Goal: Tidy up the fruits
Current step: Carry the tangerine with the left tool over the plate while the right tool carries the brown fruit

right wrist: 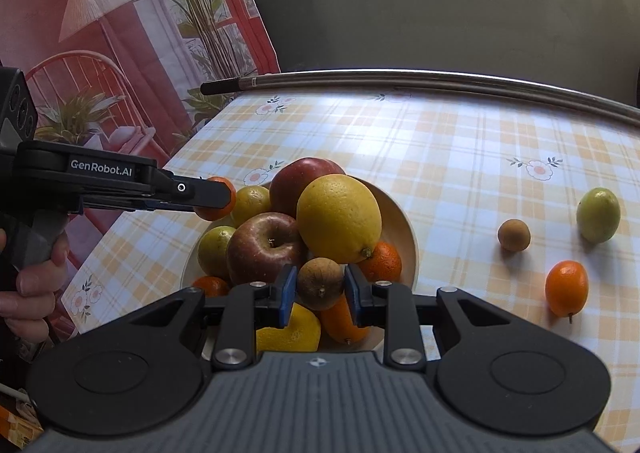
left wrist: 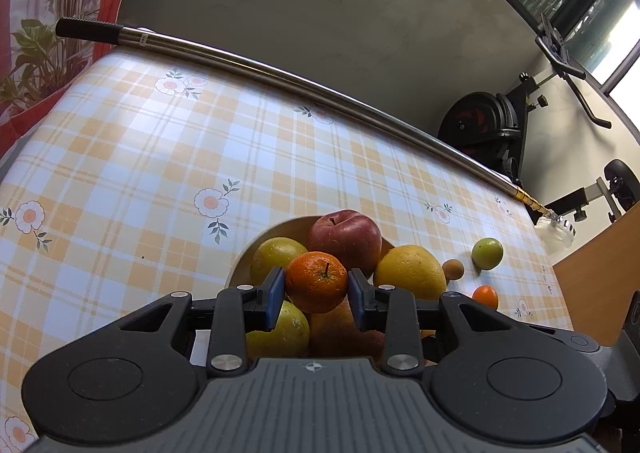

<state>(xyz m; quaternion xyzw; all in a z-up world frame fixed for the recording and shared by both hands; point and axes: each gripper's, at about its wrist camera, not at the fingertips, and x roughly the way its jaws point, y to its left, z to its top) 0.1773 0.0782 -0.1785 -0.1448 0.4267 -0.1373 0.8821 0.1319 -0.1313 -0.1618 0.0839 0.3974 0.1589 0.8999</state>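
A cream bowl (right wrist: 404, 221) on the checked tablecloth holds several fruits: red apples (right wrist: 264, 249), a big yellow citrus (right wrist: 340, 219), green and orange ones. My left gripper (left wrist: 316, 283) is shut on a mandarin (left wrist: 316, 281) and holds it over the bowl (left wrist: 256, 237); it also shows in the right wrist view (right wrist: 218, 199) at the bowl's left side. My right gripper (right wrist: 320, 289) is shut on a small brown fruit (right wrist: 320, 283) above the bowl's near edge. Three fruits lie loose on the table to the right: a brown one (right wrist: 514, 235), a green one (right wrist: 598, 215), an orange one (right wrist: 566, 287).
A long metal pole (right wrist: 440, 78) with a black grip lies along the table's far edge. A printed red backdrop (right wrist: 120, 33) stands at the left. An exercise bike (left wrist: 496, 125) and a wooden board (left wrist: 596, 285) stand beyond the table's right end.
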